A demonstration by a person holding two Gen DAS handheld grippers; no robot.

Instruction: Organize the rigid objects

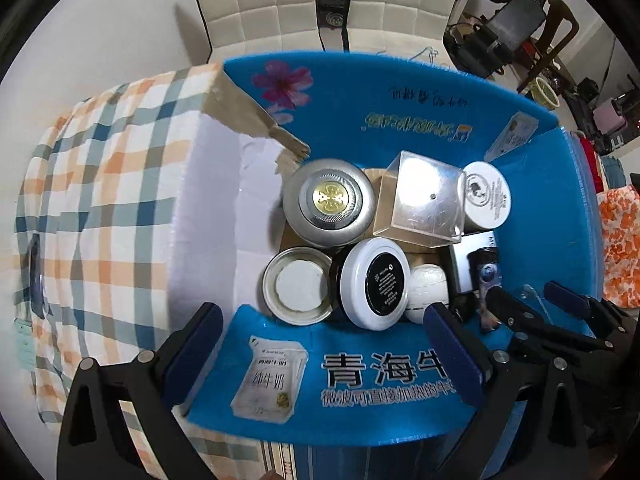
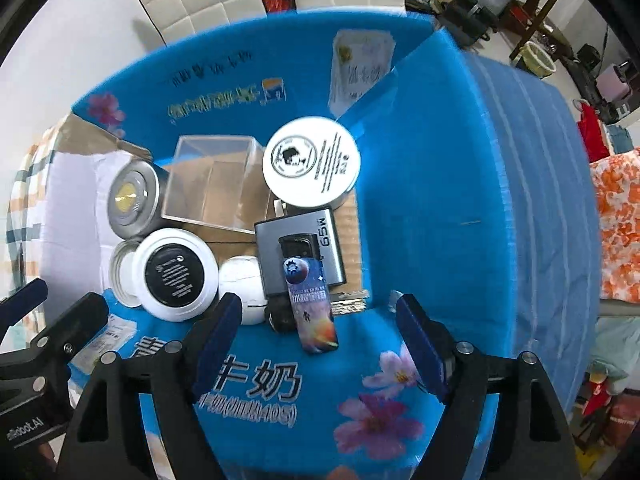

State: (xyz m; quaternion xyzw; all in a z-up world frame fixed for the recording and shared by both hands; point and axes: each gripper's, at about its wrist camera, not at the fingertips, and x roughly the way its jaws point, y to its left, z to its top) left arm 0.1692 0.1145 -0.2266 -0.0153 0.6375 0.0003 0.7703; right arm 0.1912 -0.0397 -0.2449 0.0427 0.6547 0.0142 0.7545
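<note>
A blue cardboard box (image 1: 400, 92) (image 2: 460, 184) holds several rigid objects: a silver round tin (image 1: 329, 202) (image 2: 134, 204), a clear plastic cube (image 1: 424, 200) (image 2: 216, 180), a white round tin (image 1: 486, 195) (image 2: 312, 162), a black-topped white jar (image 1: 374, 282) (image 2: 176, 274), an open lid (image 1: 298, 286), a white ball (image 1: 428, 290) (image 2: 242, 276), a grey M59 box (image 2: 298, 248) and a printed lighter (image 2: 310, 300). My left gripper (image 1: 324, 356) is open over the near flap. My right gripper (image 2: 320, 344) is open, just above the lighter, holding nothing.
The box stands on a checked cloth (image 1: 100, 200). White padded chairs (image 1: 260, 4) are behind it. Clutter and exercise gear (image 1: 520, 28) fill the far right. The right gripper's fingers (image 1: 568, 304) show in the left wrist view.
</note>
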